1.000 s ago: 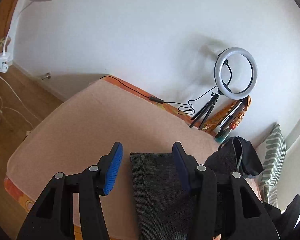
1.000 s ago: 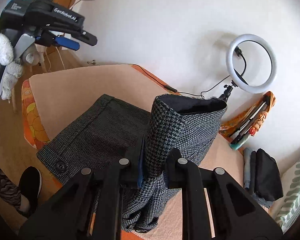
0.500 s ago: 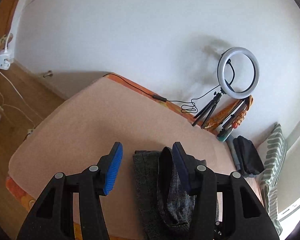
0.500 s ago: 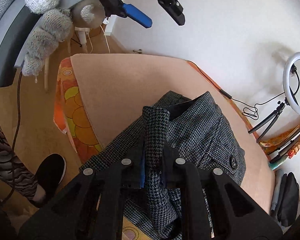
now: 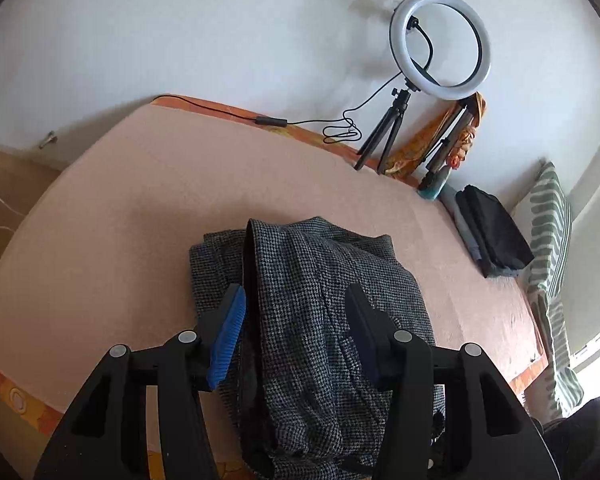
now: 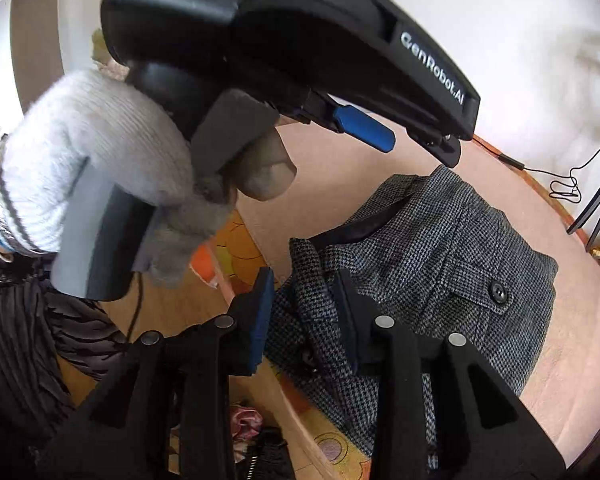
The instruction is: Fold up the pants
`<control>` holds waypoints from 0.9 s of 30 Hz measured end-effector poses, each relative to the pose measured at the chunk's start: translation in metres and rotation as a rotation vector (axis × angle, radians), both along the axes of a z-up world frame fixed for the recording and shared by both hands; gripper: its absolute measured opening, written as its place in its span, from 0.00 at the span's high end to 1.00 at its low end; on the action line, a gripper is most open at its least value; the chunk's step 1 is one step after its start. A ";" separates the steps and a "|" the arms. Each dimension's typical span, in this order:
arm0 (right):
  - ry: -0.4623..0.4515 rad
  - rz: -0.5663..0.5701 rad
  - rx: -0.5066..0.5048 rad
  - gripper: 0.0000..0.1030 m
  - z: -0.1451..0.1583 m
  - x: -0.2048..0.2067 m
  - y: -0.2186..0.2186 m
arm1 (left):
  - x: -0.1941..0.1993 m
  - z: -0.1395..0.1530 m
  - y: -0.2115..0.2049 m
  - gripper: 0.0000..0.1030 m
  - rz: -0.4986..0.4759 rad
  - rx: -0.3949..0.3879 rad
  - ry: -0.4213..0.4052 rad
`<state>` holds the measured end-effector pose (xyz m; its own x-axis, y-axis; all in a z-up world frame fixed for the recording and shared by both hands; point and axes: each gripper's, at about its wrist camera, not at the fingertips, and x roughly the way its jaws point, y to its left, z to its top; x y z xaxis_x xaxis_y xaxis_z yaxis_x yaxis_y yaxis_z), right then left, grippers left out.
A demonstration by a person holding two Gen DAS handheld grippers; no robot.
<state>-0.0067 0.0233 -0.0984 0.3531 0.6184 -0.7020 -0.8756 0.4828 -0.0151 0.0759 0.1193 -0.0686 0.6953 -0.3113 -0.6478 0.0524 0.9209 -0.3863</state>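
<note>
The grey houndstooth pants lie folded in a heap on the pink bed, near its front edge. My left gripper is open and hovers over the pants, its jaws on either side of the cloth without holding it. In the right wrist view the pants show a buttoned pocket. My right gripper is open, its jaws either side of a raised fold at the bed's edge. The left gripper hangs above, held by a gloved hand.
A ring light on a tripod stands at the back of the bed against the white wall, with its cable along the edge. Folded dark clothes and a striped pillow lie at the right. Wooden floor lies beside the bed.
My right gripper has opened and let go of the pant fold, which now lies on the heap. My left gripper has dropped closer over the pants.
</note>
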 end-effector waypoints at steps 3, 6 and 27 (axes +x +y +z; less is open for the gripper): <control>0.053 -0.001 0.051 0.67 0.007 0.001 -0.028 | 0.001 -0.008 -0.007 0.51 -0.007 0.012 0.019; 0.059 -0.058 0.077 0.66 0.010 0.013 -0.062 | 0.002 -0.028 -0.015 0.51 -0.025 0.025 0.085; 0.339 -0.554 0.154 0.66 -0.031 0.255 -0.131 | -0.047 -0.070 -0.025 0.50 -0.069 0.093 0.089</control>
<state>0.2481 -0.1082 -0.1297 0.4226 0.5111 -0.7485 -0.4419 0.8372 0.3222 0.0289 0.0944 -0.1383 0.6126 -0.2919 -0.7345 0.0859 0.9484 -0.3053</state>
